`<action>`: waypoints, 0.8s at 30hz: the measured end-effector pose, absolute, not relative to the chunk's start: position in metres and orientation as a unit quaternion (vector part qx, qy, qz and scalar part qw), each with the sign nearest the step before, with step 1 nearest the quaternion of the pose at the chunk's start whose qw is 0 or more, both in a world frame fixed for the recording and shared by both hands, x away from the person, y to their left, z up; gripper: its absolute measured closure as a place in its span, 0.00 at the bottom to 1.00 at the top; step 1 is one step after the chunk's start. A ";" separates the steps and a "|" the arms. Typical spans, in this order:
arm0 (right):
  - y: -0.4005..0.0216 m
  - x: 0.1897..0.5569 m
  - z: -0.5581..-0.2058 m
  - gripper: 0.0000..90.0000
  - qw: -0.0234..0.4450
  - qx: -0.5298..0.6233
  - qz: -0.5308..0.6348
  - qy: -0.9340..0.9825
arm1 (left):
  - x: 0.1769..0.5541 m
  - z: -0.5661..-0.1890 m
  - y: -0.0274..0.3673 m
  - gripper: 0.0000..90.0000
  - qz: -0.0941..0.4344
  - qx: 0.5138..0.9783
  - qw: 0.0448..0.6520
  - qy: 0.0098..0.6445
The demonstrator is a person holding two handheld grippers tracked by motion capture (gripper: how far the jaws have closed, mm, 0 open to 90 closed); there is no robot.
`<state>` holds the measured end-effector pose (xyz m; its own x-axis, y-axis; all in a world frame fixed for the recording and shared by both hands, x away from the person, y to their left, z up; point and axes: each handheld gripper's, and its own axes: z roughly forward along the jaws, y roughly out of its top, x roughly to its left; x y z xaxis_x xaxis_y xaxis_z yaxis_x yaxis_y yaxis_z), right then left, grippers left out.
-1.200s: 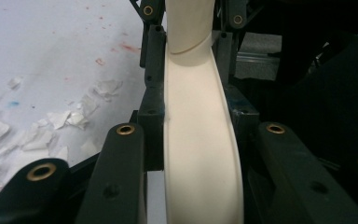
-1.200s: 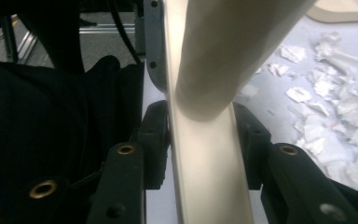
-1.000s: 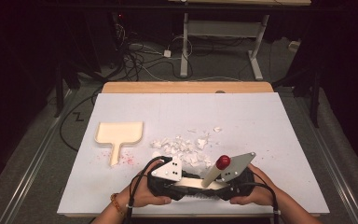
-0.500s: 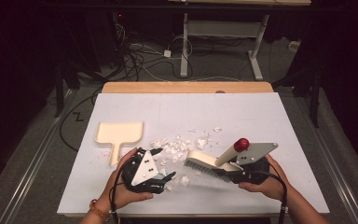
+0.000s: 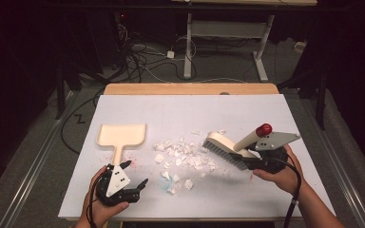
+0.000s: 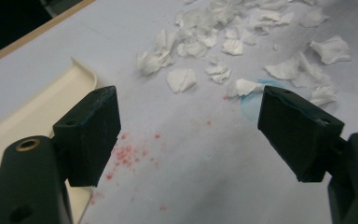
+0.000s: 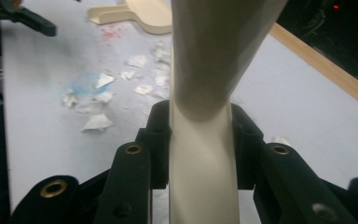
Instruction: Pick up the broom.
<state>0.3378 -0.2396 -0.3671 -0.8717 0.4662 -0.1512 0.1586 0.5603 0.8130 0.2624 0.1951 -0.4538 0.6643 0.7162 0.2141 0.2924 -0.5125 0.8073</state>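
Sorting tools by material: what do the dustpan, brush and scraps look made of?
Dustpan: likely plastic, a smooth cream moulded shell with a thin raised rim. Brush: matching smooth cream body, probably plastic, with dark bristles. Scraps: thin, white, torn and crumpled, apparently tissue or paper.

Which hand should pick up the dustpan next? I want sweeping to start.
Left. The left gripper is open and empty beside the dustpan handle; the right gripper is shut on the brush.
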 end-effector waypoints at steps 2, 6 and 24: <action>-0.241 0.340 -0.367 0.75 0.183 0.185 0.432 0.864 | 0.262 -0.457 0.198 0.22 0.273 0.822 0.390 0.314; -0.249 0.348 -0.371 0.75 0.205 0.205 0.423 0.859 | 0.261 -0.456 0.199 0.23 0.282 0.803 0.406 0.333; -0.269 0.387 -0.385 0.75 0.249 0.277 0.390 0.842 | 0.264 -0.462 0.202 0.24 0.272 0.806 0.398 0.342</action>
<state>0.3870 -0.2691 -0.3846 -0.7230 0.6604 -0.2029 0.2728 0.5427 0.7944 0.2640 0.2021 -0.4622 0.6178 0.7684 0.1668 0.3346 -0.4489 0.8286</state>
